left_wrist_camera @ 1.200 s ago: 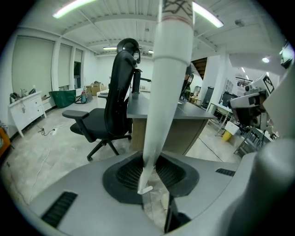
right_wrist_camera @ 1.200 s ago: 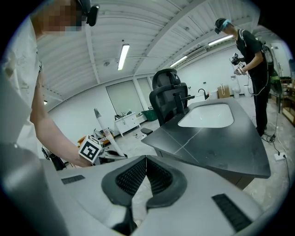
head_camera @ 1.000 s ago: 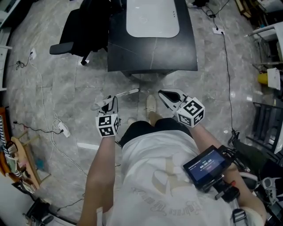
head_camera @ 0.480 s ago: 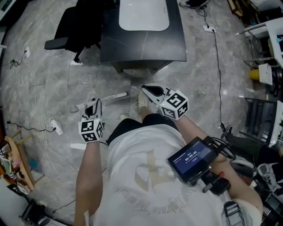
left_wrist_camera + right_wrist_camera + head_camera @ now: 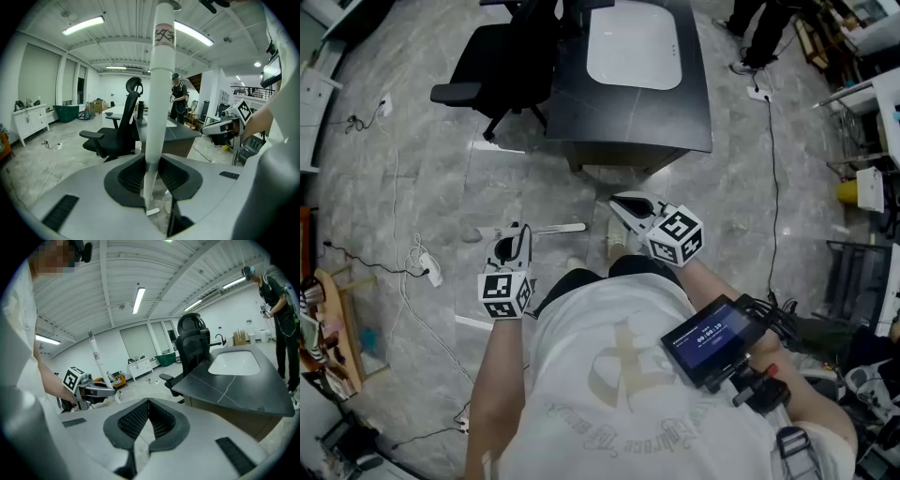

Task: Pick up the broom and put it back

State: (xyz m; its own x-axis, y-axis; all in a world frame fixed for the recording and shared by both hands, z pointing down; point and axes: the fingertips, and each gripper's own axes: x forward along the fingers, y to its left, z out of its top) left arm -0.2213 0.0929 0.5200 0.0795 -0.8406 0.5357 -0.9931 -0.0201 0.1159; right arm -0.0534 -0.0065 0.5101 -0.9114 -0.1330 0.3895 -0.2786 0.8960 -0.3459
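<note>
The broom shows as a long white handle (image 5: 159, 93) with a label near its top. In the left gripper view it stands upright between the jaws of my left gripper (image 5: 152, 176), whose dark pads are shut on it. From above, the left gripper (image 5: 510, 251) sits at my left side with the white handle (image 5: 558, 228) running off to its right. The broom's head is hidden. My right gripper (image 5: 630, 208) is held out in front of me, shut with nothing in it (image 5: 149, 404). Its own view shows the left gripper (image 5: 86, 390) with the handle (image 5: 96, 355) rising from it.
A dark desk (image 5: 675, 112) with a white inset stands ahead, with a black office chair (image 5: 502, 75) at its left. Cables and a power strip (image 5: 427, 270) lie on the marble floor to my left. A person (image 5: 178, 101) stands beyond the desk. Shelving lines the right side.
My left gripper has risen with the white handle and drifted a little left. The right gripper has shifted slightly, still shut and empty.
</note>
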